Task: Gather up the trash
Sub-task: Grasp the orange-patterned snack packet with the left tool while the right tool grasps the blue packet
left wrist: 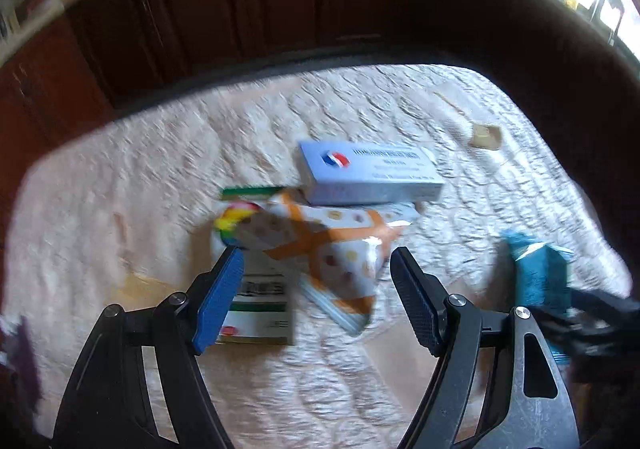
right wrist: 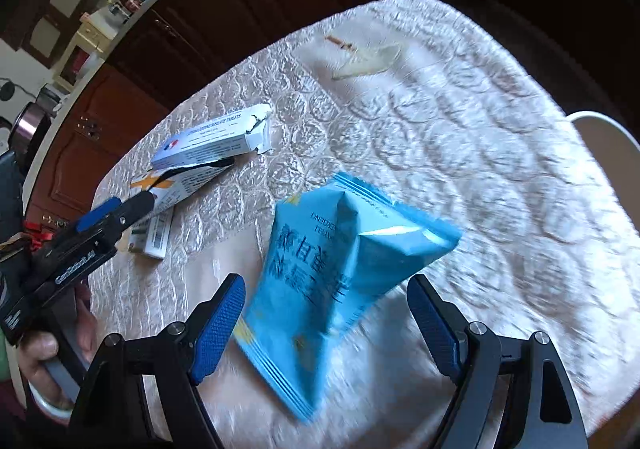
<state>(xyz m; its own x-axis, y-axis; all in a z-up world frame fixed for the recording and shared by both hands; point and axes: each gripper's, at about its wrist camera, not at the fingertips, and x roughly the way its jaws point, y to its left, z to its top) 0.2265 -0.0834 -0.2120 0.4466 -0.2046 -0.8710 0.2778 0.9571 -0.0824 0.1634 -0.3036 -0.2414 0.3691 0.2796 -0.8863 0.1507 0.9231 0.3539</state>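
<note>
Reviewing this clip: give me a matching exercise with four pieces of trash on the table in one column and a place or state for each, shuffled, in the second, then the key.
Things:
1. blue snack bag
2. white tablet box
3. orange-striped wrapper
4. small tan scrap

Places or states:
A. end flap torn open
B. lying alone toward the far side of the table
C. between the open fingers of the right gripper
D. in front of the open left gripper, partly under the tablet box

Pairs: 1-C, 2-A, 3-D, 4-B
</note>
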